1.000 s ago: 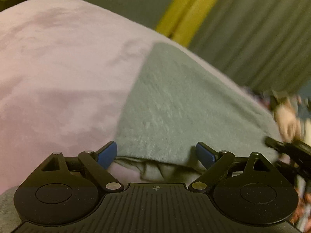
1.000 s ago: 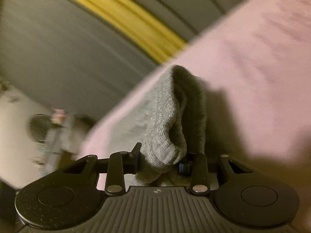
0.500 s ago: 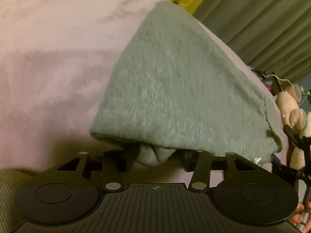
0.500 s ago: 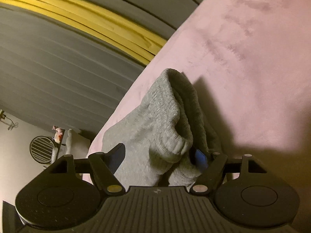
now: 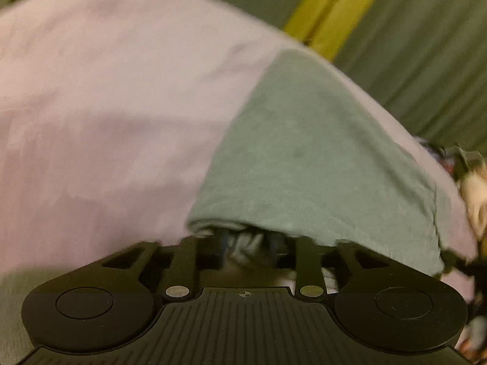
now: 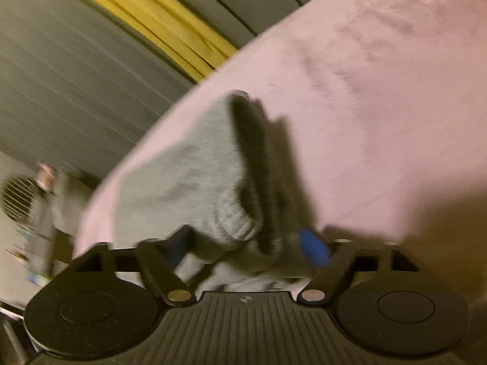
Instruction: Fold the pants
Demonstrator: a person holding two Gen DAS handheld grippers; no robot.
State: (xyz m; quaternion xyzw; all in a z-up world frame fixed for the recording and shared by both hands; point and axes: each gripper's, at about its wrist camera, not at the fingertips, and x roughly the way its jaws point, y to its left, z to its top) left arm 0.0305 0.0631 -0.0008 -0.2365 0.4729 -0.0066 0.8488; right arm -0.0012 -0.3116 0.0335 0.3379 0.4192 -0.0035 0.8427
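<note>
Grey pants (image 5: 307, 164) lie folded on a pink suede-like surface (image 5: 106, 97). In the left wrist view my left gripper (image 5: 248, 243) is shut on the near folded edge of the pants, its tips hidden under the cloth. In the right wrist view my right gripper (image 6: 246, 246) is open, its blue pads (image 6: 315, 248) either side of the ribbed cuff end of the pants (image 6: 213, 176), which bunches up between them.
Grey pleated curtains (image 5: 426, 60) with a yellow strip (image 5: 331, 12) hang behind the surface. A round vent (image 6: 18, 196) and small clutter sit at the left in the right wrist view. A plush toy (image 5: 474, 200) shows at the right edge.
My left gripper went from open to shut on the pants' edge and stays shut. My right gripper went from shut on the cuff to open. Both views have shifted and are blurred.
</note>
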